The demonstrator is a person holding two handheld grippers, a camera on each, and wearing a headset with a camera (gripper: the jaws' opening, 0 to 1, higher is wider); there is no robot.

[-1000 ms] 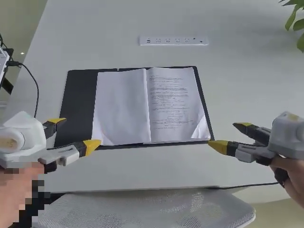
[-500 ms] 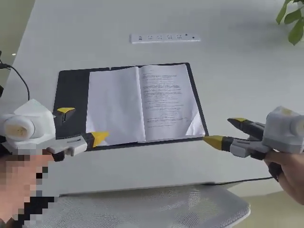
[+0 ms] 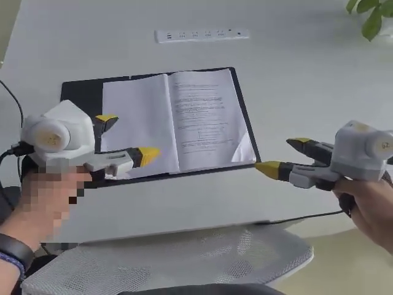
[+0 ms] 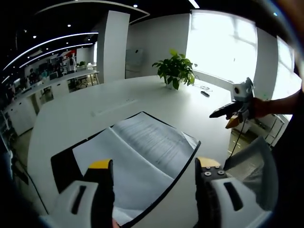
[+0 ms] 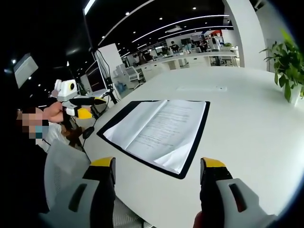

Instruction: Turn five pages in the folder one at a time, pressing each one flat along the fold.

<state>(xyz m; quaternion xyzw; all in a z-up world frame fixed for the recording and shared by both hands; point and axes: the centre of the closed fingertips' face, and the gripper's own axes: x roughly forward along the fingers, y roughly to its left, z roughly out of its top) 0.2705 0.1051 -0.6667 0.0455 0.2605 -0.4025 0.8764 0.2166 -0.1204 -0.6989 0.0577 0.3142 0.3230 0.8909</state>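
Yellow-tipped left hand-held gripper (image 3: 132,134) over folder (image 3: 80,92)

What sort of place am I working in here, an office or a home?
Most likely an open-plan office: a long white table with a power strip, a potted plant, and rows of desks under strip lights behind.

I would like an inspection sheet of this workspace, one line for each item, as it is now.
Surface: white table, flat.
Job's things: black folder lies open; blank page left, printed page right, near corner curled.
Clutter: power strip beyond the folder.
Claws: left claw open over the folder's left side; right claw open beside its right corner; both hold nothing.
Cables: one cable at the table's left edge, another along the near edge.
Surroundings: mesh chair, plant.
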